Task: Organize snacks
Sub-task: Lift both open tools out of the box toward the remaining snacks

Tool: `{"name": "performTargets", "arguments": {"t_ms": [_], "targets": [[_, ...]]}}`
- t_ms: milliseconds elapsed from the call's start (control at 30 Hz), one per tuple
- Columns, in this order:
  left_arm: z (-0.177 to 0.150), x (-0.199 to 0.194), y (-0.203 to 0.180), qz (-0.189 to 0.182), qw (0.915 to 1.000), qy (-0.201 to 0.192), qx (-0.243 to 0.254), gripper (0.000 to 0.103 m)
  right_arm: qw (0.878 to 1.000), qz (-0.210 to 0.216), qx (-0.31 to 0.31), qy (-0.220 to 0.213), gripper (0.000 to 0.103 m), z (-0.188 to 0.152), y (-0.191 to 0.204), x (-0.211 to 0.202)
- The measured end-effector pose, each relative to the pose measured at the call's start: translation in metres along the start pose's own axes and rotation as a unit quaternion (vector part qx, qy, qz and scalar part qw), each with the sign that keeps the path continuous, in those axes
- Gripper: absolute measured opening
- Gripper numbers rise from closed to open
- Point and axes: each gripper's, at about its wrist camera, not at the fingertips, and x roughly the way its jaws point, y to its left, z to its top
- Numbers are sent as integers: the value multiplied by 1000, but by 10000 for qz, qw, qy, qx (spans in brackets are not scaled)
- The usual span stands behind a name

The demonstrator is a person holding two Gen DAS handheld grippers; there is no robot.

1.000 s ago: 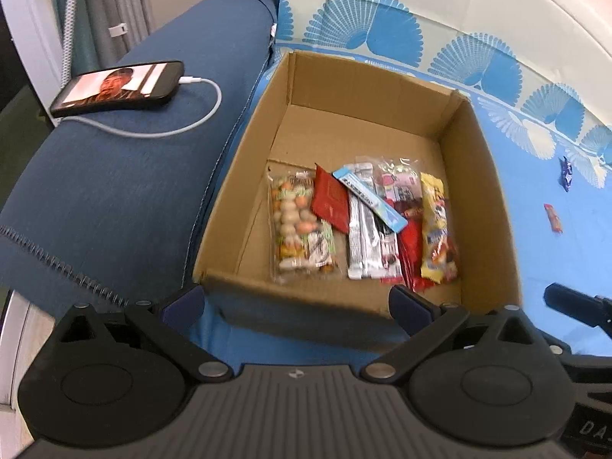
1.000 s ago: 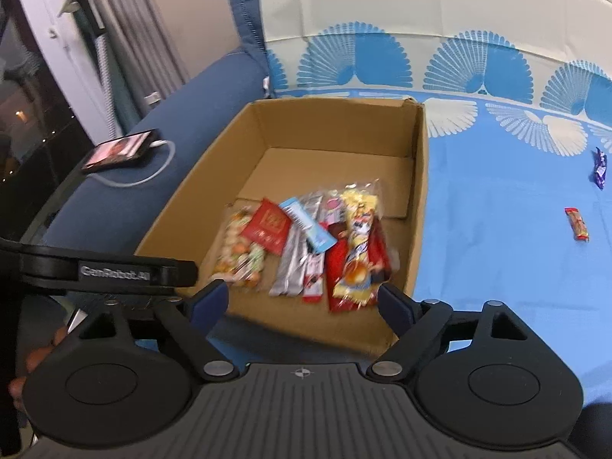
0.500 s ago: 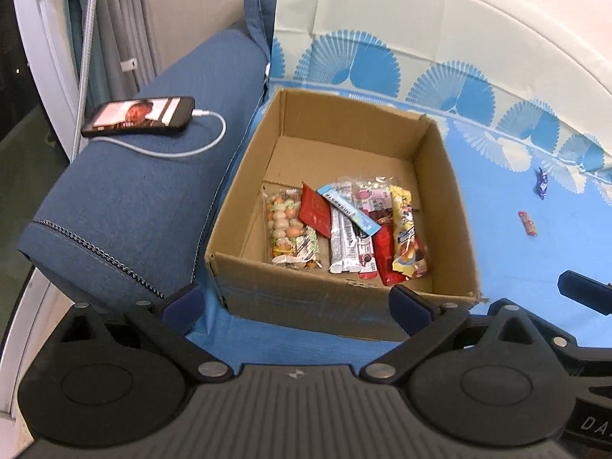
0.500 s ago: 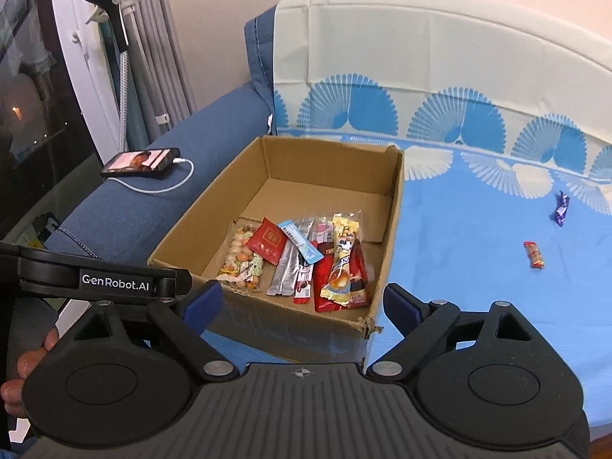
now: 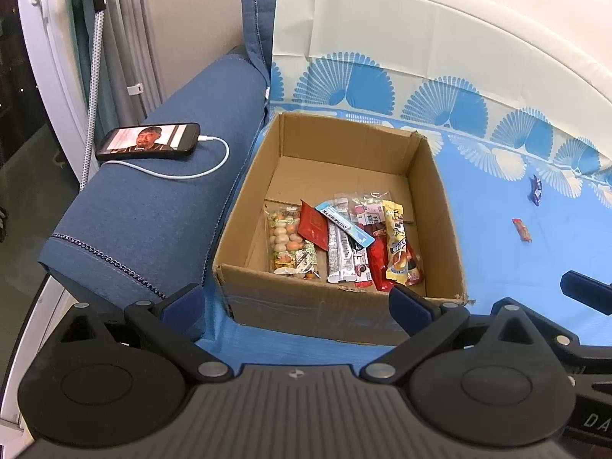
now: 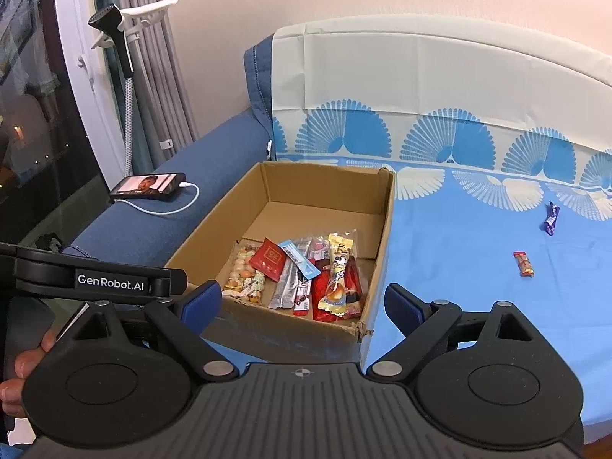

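Note:
An open cardboard box [image 5: 436, 206] [image 6: 384, 237] sits on the blue sheet against the sofa arm. Several snack packets lie side by side on its floor: a clear bag of round snacks [image 5: 290, 244] [image 6: 244, 271], a red packet [image 5: 313, 223] [image 6: 269, 260], silver sticks [image 5: 340, 254] and a yellow packet [image 5: 399, 244] [image 6: 340, 275]. A small orange candy [image 5: 522, 229] [image 6: 523, 264] and a purple candy [image 5: 535, 189] [image 6: 550, 222] lie loose on the sheet to the right. My left gripper [image 5: 296, 304] and right gripper [image 6: 302, 302] hang open and empty in front of the box's near wall.
A phone [image 5: 147, 141] [image 6: 149, 185] with a white charging cable lies on the blue sofa arm [image 5: 153, 222] left of the box. Behind it stand grey curtains and a garment steamer [image 6: 126, 49]. A person's hand [image 6: 23, 367] holds the left gripper.
Both grippers have drawn back and risen from the box, so it looks smaller and more of the sofa and wall shows. The snacks lie where they were.

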Motion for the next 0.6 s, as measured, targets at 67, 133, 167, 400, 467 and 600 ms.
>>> {"name": "performTargets", "arguments": {"t_ms": [67, 133, 167, 400, 467, 600], "targets": [[0, -1, 0, 15, 10000, -9, 40, 103, 10000, 19, 26, -21, 94, 0, -2, -1], [0, -2, -2, 42, 10000, -30, 72, 103, 10000, 29, 54, -37, 94, -1, -3, -2], [1, -3, -3, 56, 9999, -36, 86, 103, 10000, 44, 73, -50, 94, -1, -5, -3], [1, -1, -14, 111, 9996, 4, 245, 103, 9996, 66, 263, -115, 94, -6, -16, -6], [1, 0, -17, 118, 9995, 13, 288, 103, 9993, 50, 342, -126, 94, -7, -20, -6], [1, 1, -25, 139, 9991, 49, 403, 103, 9987, 23, 483, -139, 94, -10, -30, -8]]}}
